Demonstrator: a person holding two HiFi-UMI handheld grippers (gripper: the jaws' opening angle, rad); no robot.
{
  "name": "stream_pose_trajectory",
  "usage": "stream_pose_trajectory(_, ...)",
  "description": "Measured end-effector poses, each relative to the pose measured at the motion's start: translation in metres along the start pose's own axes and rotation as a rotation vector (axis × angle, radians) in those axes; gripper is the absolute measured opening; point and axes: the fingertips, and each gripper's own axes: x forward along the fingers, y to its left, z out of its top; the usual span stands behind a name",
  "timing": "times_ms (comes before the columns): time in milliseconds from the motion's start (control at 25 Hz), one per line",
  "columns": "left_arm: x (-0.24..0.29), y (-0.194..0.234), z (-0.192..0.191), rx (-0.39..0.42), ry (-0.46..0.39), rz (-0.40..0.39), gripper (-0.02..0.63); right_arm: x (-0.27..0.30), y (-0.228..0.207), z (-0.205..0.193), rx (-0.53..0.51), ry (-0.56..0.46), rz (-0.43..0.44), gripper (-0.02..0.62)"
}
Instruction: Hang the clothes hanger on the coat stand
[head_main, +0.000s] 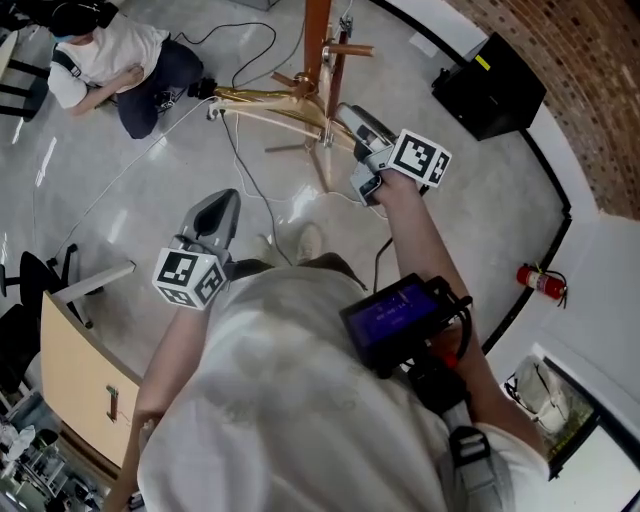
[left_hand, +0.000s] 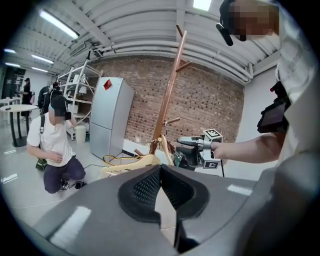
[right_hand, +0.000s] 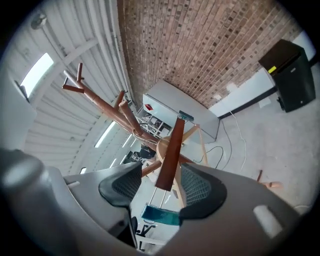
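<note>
Clothes hanger (head_main: 270, 118) against coat stand (head_main: 317, 40); R gripper (head_main: 352, 118) released, jaws wide; L gripper (head_main: 222, 208) clenched, empty.

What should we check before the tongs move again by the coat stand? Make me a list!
1. Right tongs open: ok. The jaws stand apart, with a brown bar between them that is not squeezed.
2. Hanger hooked on the coat stand: cannot tell. It lies against the pole, but its hook can't be made out.
3. Left tongs free to help: ok. They are shut with nothing in them.
4. Crouching person out of the way: ok. They are apart from the hanger and the stand.
5. Floor near the stand: not ok. A cable trails past its base.
</note>
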Motion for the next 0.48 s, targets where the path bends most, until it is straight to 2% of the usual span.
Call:
stream_pose_trajectory(80, -0.007, -0.001, -0.005, -0.011, -0.002, 0.018, 0.002, -0.010, 0.000, 0.001, -0.057, -0.036, -0.036, 0.247)
stream_pose_trajectory(160, -0.014, 0.004, -0.008, -0.020, -0.007, 0.038, 0.002, -0.018, 0.004, 0.002, -0.125, -0.084, -0.069, 0.196)
stream_pose_trajectory(240, -0.023, 0.011, -0.010, -0.031, -0.015, 0.056, 0.002, -0.023, 0.015, 0.001, -0.225, -0.123, -0.092, 0.085)
stream_pose_trajectory(320, -0.034, 0.014, -0.014, -0.040, -0.022, 0.068, 0.002, -0.027, 0.033, -0.007, -0.353, -0.122, -0.092, 0.016)
stream_pose_trajectory(480, -0.055, 0.019, -0.023, -0.039, -0.035, 0.070, 0.002, -0.030, 0.084, -0.042, -0.596, -0.054, -0.031, 0.012)
